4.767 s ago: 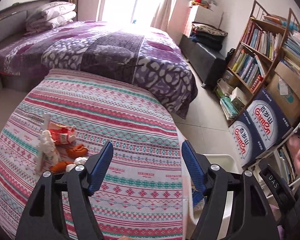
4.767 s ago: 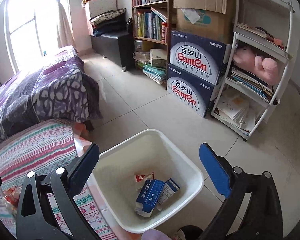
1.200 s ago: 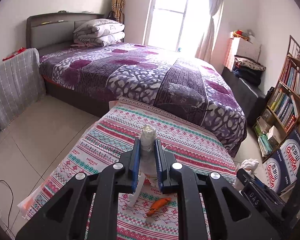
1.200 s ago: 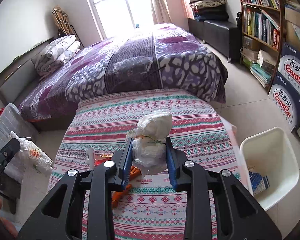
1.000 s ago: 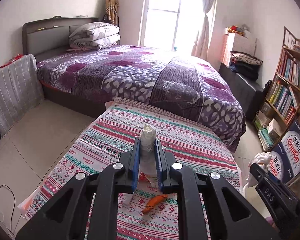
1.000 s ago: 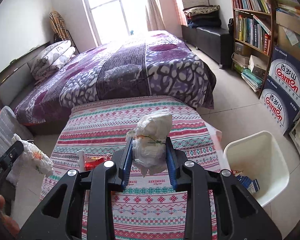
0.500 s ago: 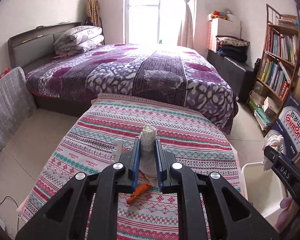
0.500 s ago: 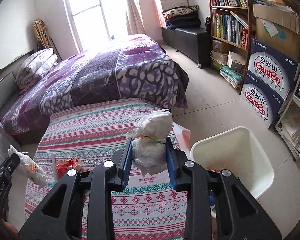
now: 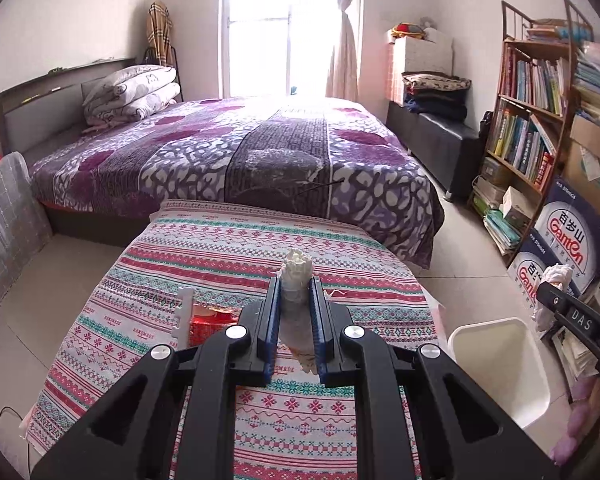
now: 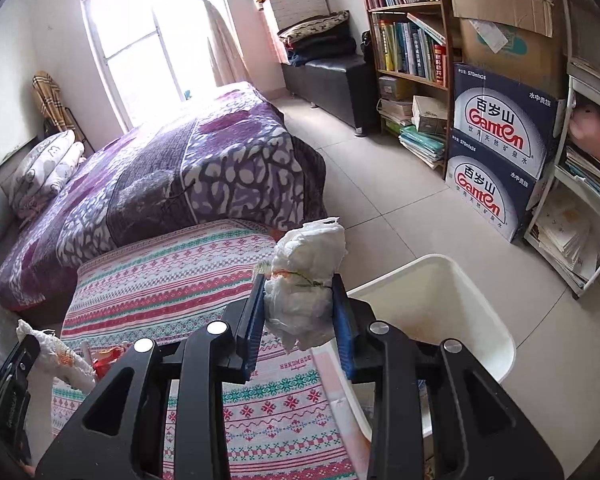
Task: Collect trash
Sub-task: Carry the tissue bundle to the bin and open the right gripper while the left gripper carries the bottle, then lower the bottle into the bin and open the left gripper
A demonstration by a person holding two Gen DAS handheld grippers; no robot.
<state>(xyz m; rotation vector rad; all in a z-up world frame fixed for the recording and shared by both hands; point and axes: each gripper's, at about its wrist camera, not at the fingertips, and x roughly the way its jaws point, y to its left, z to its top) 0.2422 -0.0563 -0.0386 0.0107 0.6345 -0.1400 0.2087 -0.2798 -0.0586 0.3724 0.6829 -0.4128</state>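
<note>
My left gripper is shut on a thin crumpled white wrapper, held above the striped tablecloth. My right gripper is shut on a bulky wad of white crumpled plastic, held over the table's right edge beside the white trash bin. That bin also shows at the right of the left wrist view, with the right gripper and its wad above it. A red packet and a white plastic piece lie on the cloth.
A purple-quilted bed stands beyond the table. Bookshelves and stacked blue water cartons line the right wall, with a white rack next to them. Tiled floor lies between bed and shelves.
Both grippers have swung to the right with their trash still held. The bin has come nearer in both views, and the red packet has shifted left.
</note>
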